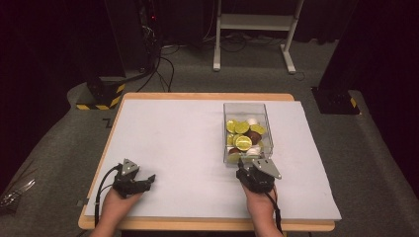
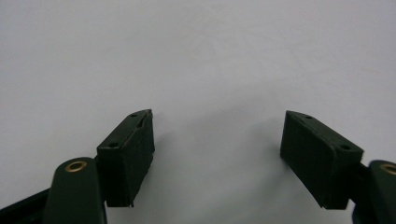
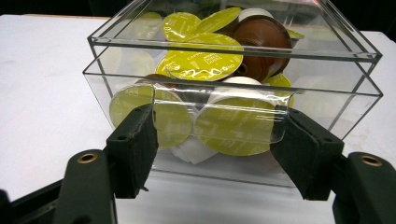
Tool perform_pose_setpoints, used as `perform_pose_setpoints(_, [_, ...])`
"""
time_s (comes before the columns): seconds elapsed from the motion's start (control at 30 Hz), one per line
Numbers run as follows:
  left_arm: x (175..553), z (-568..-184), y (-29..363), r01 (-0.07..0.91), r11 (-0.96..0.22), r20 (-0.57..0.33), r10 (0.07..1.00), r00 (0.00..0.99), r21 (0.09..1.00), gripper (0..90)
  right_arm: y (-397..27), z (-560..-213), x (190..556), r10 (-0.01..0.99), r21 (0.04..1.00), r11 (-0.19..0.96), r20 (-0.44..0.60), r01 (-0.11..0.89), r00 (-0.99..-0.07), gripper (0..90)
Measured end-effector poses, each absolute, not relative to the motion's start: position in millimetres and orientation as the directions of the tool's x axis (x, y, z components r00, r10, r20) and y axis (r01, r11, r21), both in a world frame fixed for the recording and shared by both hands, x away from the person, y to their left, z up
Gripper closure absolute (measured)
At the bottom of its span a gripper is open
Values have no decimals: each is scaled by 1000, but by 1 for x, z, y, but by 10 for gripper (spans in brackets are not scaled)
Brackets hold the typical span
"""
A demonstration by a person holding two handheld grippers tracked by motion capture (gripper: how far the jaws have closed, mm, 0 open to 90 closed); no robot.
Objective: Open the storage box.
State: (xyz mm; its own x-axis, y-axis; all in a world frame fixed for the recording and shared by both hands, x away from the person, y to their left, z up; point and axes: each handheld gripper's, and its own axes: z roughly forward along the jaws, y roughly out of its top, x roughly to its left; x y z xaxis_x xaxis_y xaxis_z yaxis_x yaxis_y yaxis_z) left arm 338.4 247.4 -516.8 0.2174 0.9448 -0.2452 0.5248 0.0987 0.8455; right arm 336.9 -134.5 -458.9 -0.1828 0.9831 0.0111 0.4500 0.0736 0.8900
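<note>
A clear plastic box (image 1: 225, 129) stands on the right half of the white mat, holding several lime-lidded and brown coffee capsules (image 1: 243, 142). My right gripper (image 1: 251, 167) is at the box's near wall. In the right gripper view its jaws press on the two ends of a clear handle (image 3: 219, 95) on the front of the box (image 3: 327, 100), with capsules (image 3: 205, 63) piled behind the wall. My left gripper (image 1: 147, 180) rests low over the mat at the front left. It stands open in the left gripper view (image 2: 217, 140), with bare mat between its pads.
The white mat (image 1: 173, 138) covers a wooden table whose edge (image 1: 207, 96) shows at the back. Beyond it, on the grey floor, are a white stand (image 1: 257, 22), cables and dark equipment with yellow-black striped feet (image 1: 99, 101).
</note>
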Motion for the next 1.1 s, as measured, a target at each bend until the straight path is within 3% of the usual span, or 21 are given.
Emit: perform_pose_setpoints(1.1, [338,-517,246,521,107,-249,945,211,847,261,-135,-461,292,982,893,78,7,444,-187,327])
